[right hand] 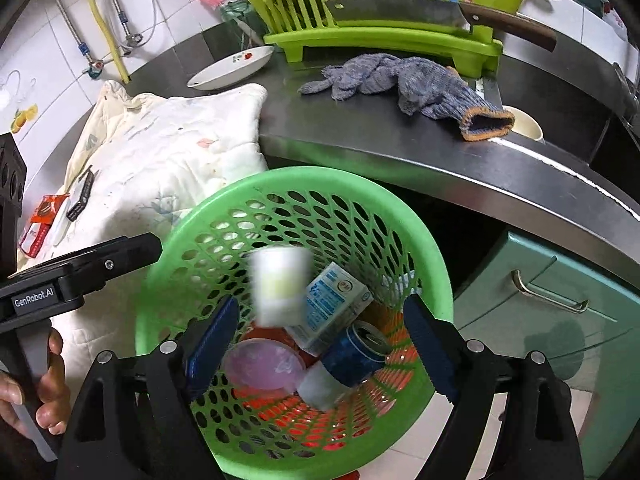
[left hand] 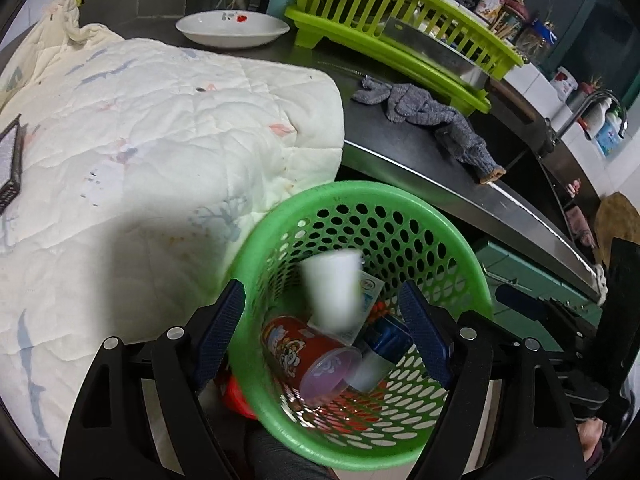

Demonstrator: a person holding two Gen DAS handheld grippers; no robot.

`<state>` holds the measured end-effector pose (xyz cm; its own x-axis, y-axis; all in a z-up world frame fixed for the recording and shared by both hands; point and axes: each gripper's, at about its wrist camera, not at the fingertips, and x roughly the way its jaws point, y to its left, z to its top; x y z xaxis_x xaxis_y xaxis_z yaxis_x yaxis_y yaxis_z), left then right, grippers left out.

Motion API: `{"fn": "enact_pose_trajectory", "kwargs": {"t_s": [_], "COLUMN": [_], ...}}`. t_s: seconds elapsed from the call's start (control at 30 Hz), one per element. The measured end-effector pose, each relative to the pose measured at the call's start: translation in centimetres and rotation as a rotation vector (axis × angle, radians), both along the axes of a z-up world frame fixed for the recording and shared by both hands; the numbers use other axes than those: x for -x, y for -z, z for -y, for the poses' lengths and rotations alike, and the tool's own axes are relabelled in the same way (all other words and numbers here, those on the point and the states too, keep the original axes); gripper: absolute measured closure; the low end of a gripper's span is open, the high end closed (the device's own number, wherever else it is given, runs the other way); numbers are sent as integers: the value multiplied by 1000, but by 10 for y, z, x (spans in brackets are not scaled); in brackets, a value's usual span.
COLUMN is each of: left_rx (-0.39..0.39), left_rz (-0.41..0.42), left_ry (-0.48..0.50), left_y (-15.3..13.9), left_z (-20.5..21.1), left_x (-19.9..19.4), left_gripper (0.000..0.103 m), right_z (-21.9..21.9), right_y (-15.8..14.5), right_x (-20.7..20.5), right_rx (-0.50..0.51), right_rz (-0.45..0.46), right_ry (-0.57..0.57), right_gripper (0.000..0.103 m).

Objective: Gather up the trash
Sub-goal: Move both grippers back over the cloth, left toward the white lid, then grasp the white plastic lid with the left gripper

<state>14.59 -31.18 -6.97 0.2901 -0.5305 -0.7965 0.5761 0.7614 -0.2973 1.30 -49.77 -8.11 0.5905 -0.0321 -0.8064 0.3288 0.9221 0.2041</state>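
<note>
A green perforated basket [left hand: 460,264] [right hand: 436,276] stands on the floor below the counter edge. A blurred white cup [left hand: 334,292] [right hand: 280,284] is in mid-air inside it, free of both grippers. In the basket lie a red snack tube with a clear lid [left hand: 304,348] [right hand: 262,362], a white and blue carton [right hand: 334,300] and a blue can [left hand: 390,338] [right hand: 352,354]. My left gripper [left hand: 324,340] is open over the basket. My right gripper [right hand: 320,344] is open over the basket too. The left gripper's body shows at the left of the right wrist view [right hand: 80,272].
A white quilted cloth [left hand: 160,140] [right hand: 168,152] covers the counter's left part, with a red wrapper [right hand: 44,216] and a dark strip [right hand: 80,196] on it. A grey glove [left hand: 432,116] [right hand: 404,80], white dish [left hand: 232,28] [right hand: 232,66], lime dish rack [left hand: 400,32] [right hand: 384,20] with a cleaver [right hand: 420,12]. Green drawers [right hand: 560,320] at right.
</note>
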Motion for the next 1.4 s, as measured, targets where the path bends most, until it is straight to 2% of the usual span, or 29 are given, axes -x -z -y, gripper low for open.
{"fn": "enact_pose_trajectory", "kwargs": {"t_s": [0.47, 0.83, 1.0, 1.2, 1.4], "left_rx": [-3, -36, -52, -80, -94], "left_rz": [103, 170, 175, 167, 133], "left_ry": [-98, -285, -397, -472, -449], "left_y": [-39, -60, -63, -59, -43], "left_z": [-71, -162, -215, -260, -276], "left_x": [-1, -34, -58, -84, -102], "left_gripper": [25, 25, 25, 25, 24], "right_z": [-44, -99, -128, -156, -179], "right_y": [-24, -38, -43, -46, -48], "right_x": [-18, -58, -79, -102, -123], "right_rx": [-7, -15, -14, -15, -2], "right_rz": [48, 71, 75, 75, 68], "right_ry": [-108, -243, -311, -367, -417], "right_gripper": [22, 22, 22, 22, 22]}}
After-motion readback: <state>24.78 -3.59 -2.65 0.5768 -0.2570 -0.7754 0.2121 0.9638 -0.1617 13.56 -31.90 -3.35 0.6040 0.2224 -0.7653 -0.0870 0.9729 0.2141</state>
